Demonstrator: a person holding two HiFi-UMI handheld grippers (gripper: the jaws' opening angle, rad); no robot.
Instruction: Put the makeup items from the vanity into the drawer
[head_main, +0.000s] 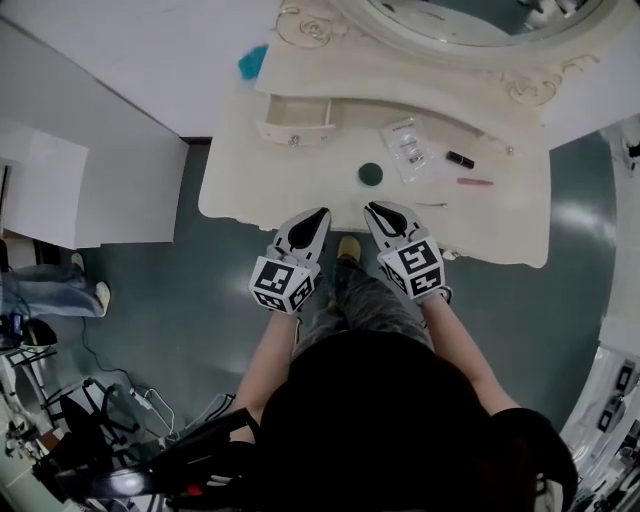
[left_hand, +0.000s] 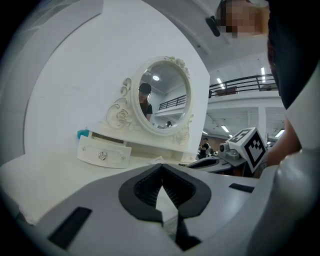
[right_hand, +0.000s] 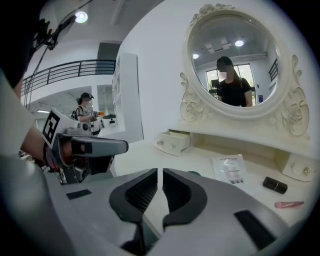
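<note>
The cream vanity (head_main: 300, 190) carries a dark green round compact (head_main: 371, 174), a clear packet (head_main: 407, 148), a small black tube (head_main: 460, 159) and a pink stick (head_main: 474, 182). Its little drawer (head_main: 295, 118) stands pulled open at the back left. My left gripper (head_main: 323, 212) and right gripper (head_main: 371, 207) hover side by side over the vanity's front edge, both shut and empty. In the right gripper view the jaws (right_hand: 160, 172) point at the compact (right_hand: 194, 173), with the packet (right_hand: 230, 167), tube (right_hand: 275, 184) and drawer (right_hand: 172, 141) beyond. The left gripper (left_hand: 161, 169) faces the drawer (left_hand: 103, 151).
An oval mirror (head_main: 470, 20) in a carved frame stands at the vanity's back. A teal object (head_main: 253, 62) lies behind the drawer. A thin pin-like item (head_main: 432, 205) rests near the front right. White walls flank the vanity, and cables and gear (head_main: 90, 420) lie on the floor at lower left.
</note>
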